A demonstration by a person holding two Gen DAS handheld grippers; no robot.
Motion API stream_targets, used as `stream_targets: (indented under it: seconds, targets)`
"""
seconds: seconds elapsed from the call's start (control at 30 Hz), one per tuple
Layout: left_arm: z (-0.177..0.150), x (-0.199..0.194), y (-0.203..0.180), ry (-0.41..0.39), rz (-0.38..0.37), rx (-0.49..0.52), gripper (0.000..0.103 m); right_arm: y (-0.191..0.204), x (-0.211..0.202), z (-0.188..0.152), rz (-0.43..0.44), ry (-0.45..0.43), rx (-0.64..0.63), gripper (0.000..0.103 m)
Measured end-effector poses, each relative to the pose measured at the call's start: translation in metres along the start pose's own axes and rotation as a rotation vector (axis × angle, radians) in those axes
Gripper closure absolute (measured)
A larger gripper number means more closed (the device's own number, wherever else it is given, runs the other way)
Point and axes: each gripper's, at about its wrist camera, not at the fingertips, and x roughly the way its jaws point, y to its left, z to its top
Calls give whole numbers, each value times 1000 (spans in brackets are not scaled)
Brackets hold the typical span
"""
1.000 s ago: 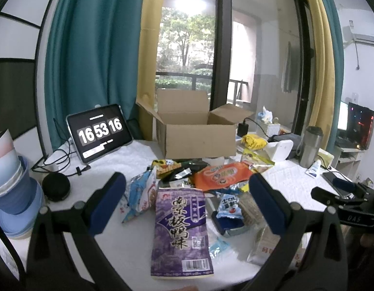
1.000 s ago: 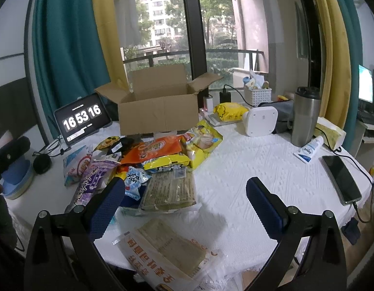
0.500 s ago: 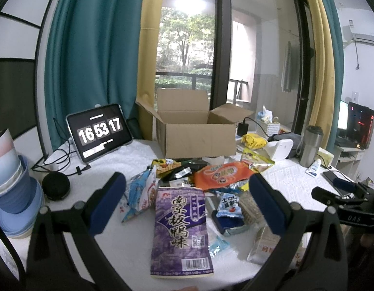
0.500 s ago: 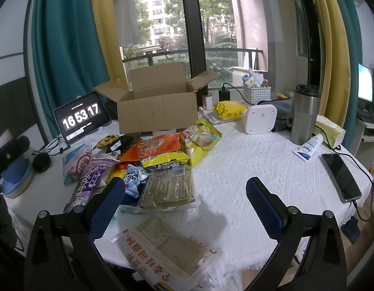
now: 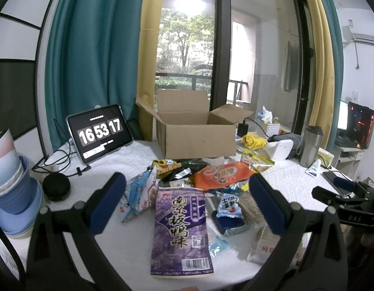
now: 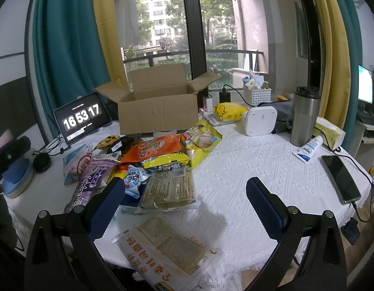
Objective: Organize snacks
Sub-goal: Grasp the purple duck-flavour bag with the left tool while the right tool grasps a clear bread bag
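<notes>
From the left wrist view, the left gripper (image 5: pixel 187 208) hangs over the near edge of the worktop (image 5: pixel 128 160), its blue-padded jaws spread wide and holding nothing. Framed between them lies a flat purple snack bag with white lettering (image 5: pixel 181 230), its barcode end toward the near edge; the aim suggests this bag is the first pick. Behind it the other snacks sit in a loose heap, an orange foil pouch (image 5: pixel 223 175) uppermost. The open brown cardboard box (image 5: pixel 196 131) stands at the far edge with its flaps folded out, probably so packets can be dropped straight in. A tablet showing a clock (image 5: pixel 99 133) leans at the far left corner.

From the right wrist view, the right gripper (image 6: pixel 184 208) is likewise spread apart and empty, held above the near edge. Below it a clear-wrapped pale cracker packet with orange print (image 6: pixel 167 245) overhangs that edge, and a second clear packet of greenish-brown sheets (image 6: pixel 170 189) lies just beyond. A yellow snack bag (image 6: pixel 201 143) rests beside the box. Nothing looks packed yet.
</notes>
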Motion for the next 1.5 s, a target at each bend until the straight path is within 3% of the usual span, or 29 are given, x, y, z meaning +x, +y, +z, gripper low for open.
stream_targets:
  seconds: [0.9, 1.13, 1.5]
  targets:
    - [-1, -2, -2, 6, -1, 6, 1, -1, 1, 1, 3, 9, 5, 1]
    - [-18, 26, -6, 120, -28, 21, 1, -9, 16, -14, 10, 79, 27, 1]
    - [-57, 63, -7, 287, -21, 8, 1, -33, 51, -66, 42, 284, 82, 3]
